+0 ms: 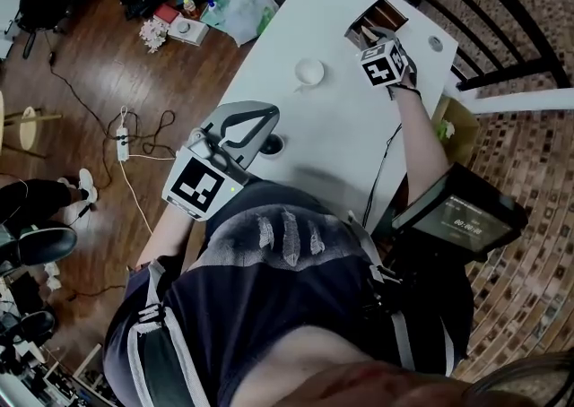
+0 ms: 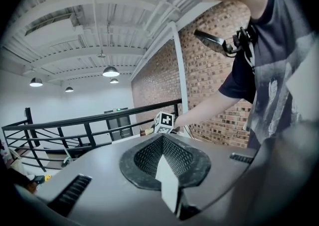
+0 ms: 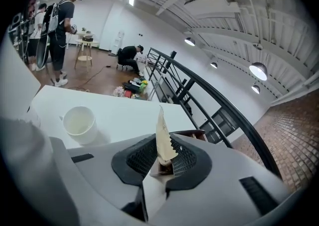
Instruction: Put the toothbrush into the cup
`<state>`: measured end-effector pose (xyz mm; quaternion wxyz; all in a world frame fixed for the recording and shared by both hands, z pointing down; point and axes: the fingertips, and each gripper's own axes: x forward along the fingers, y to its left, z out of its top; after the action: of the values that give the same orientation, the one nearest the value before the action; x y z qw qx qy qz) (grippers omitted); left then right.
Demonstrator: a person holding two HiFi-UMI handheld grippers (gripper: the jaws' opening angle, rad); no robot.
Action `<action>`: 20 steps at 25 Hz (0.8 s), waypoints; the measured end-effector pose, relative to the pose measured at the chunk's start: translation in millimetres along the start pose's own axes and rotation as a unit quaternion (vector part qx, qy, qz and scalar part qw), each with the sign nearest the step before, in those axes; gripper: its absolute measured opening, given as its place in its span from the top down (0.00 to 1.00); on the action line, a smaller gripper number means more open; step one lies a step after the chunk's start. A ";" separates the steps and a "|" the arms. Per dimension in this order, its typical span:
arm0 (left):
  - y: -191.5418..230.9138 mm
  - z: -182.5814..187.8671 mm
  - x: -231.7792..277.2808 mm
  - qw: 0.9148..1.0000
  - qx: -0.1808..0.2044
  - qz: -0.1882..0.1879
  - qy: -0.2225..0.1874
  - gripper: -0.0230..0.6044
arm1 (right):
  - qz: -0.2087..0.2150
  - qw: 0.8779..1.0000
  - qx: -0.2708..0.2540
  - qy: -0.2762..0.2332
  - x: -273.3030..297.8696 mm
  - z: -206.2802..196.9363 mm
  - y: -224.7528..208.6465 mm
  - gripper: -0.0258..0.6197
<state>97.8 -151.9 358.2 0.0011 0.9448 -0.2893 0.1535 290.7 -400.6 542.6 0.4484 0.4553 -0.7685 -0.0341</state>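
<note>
You are grasping the slim pale toothbrush (image 3: 162, 133) in your right claw (image 3: 160, 146), left claw (image 2: 162, 135) clenched empty, round white cup (image 3: 79, 120) waiting unfilled.

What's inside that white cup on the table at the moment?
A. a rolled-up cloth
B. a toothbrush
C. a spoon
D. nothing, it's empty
D: the right gripper view looks down into the cup and shows only its bare white inside, with nothing standing or lying in it.
</note>
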 end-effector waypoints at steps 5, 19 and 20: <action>2.6 -1.0 -1.6 1.000 -0.005 -0.002 -0.002 0.97 | 0.004 1.000 -0.002 -0.009 -11.9 10.9 -2.0 0.86; 24.5 20.6 30.5 0.999 0.015 -0.025 -0.032 0.97 | 0.029 0.997 0.057 -0.048 -41.7 69.8 -5.1 0.86; 24.2 21.5 31.6 0.999 0.014 -0.026 -0.035 0.97 | 0.028 0.996 0.066 -0.055 -45.4 71.9 -1.6 0.86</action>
<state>115.6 -191.3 344.8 -0.0184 0.9567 -0.2626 0.1240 248.4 -394.0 469.1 0.3748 0.4595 -0.8052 0.0041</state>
